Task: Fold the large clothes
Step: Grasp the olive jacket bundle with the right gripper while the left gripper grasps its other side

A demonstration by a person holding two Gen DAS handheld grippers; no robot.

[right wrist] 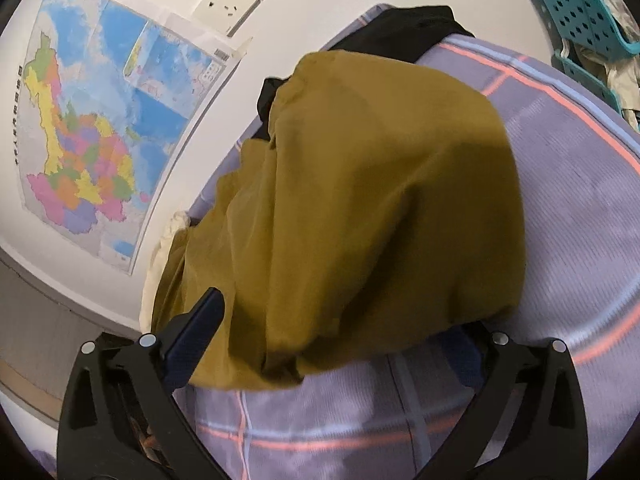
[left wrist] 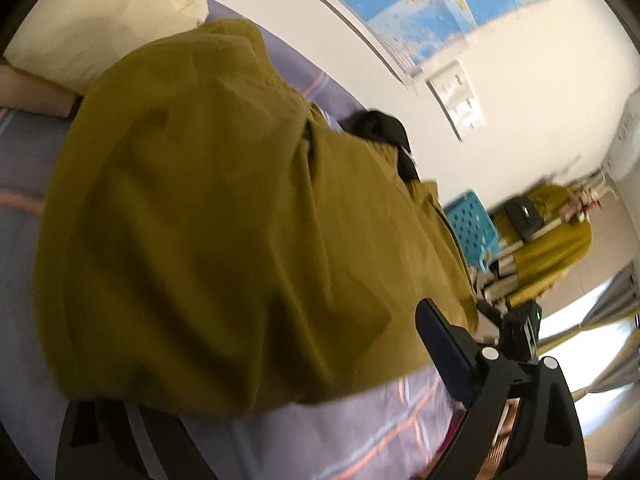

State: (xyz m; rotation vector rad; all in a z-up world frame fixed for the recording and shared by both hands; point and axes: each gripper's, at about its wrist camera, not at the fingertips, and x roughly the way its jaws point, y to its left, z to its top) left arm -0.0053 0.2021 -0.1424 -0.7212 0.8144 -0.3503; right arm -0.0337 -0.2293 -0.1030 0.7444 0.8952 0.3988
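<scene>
A large mustard-yellow garment (left wrist: 208, 208) lies bunched on the bed's lilac plaid sheet (left wrist: 24, 240). In the left wrist view my left gripper (left wrist: 260, 360) stands open at the garment's near edge. Its right finger (left wrist: 444, 340) is bare, and the cloth covers the tip of the other. In the right wrist view the same garment (right wrist: 360, 200) drapes toward my right gripper (right wrist: 348, 320), which is open wide. The hem lies loose between the fingers, clear of the left finger (right wrist: 200, 320), and hides the right fingertip. Neither gripper's pads press the cloth.
A black garment (right wrist: 400, 28) lies beyond the yellow one by the wall. A cream pillow (left wrist: 120, 20) rests at the bed's head. A map (right wrist: 100, 120) and sockets (right wrist: 232, 0) are on the wall. A teal basket (right wrist: 580, 12) stands past the bed's end.
</scene>
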